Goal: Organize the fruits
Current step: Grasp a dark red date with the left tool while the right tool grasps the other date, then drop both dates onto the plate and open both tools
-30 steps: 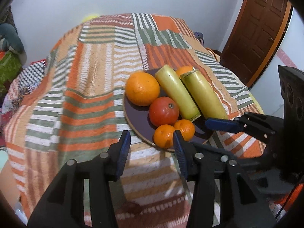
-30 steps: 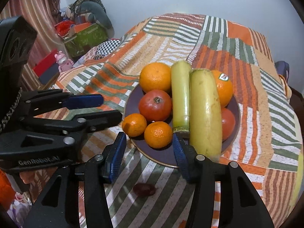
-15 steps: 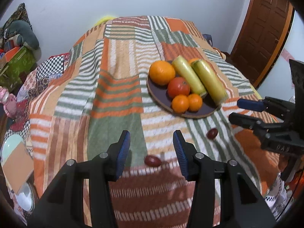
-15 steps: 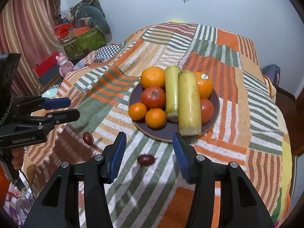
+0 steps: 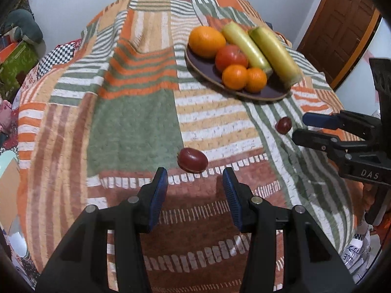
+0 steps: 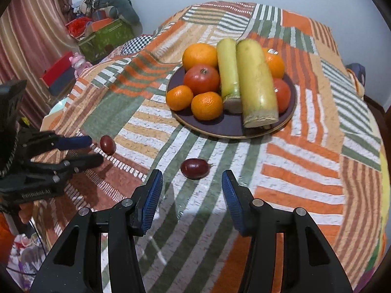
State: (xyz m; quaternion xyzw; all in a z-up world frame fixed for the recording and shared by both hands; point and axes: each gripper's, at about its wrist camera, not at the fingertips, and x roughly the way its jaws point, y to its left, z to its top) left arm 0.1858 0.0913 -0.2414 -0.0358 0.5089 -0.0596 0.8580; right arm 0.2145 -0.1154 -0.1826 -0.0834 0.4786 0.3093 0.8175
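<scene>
A dark plate (image 5: 276, 90) (image 6: 220, 125) on the striped bedspread holds oranges, tomatoes and two long pale green stalks. Two small dark red fruits lie loose on the spread in front of it. One red fruit (image 5: 193, 163) (image 6: 108, 144) sits just ahead of my left gripper (image 5: 194, 178) (image 6: 95, 150), which is open and empty. The other red fruit (image 6: 194, 168) (image 5: 283, 125) lies just past the fingertips of my right gripper (image 6: 191, 178) (image 5: 299, 127), also open with nothing between its pads. Neither gripper touches a fruit.
The patchwork bedspread (image 5: 136, 127) slopes off at the near and side edges. A green box (image 6: 105, 36) and clutter stand by the curtain on the left. A brown door (image 5: 342, 26) is at the far right.
Both grippers have drawn back from the plate, then dropped towards the spread. The two small red fruits came into view and now lie right in front of the fingertips.
</scene>
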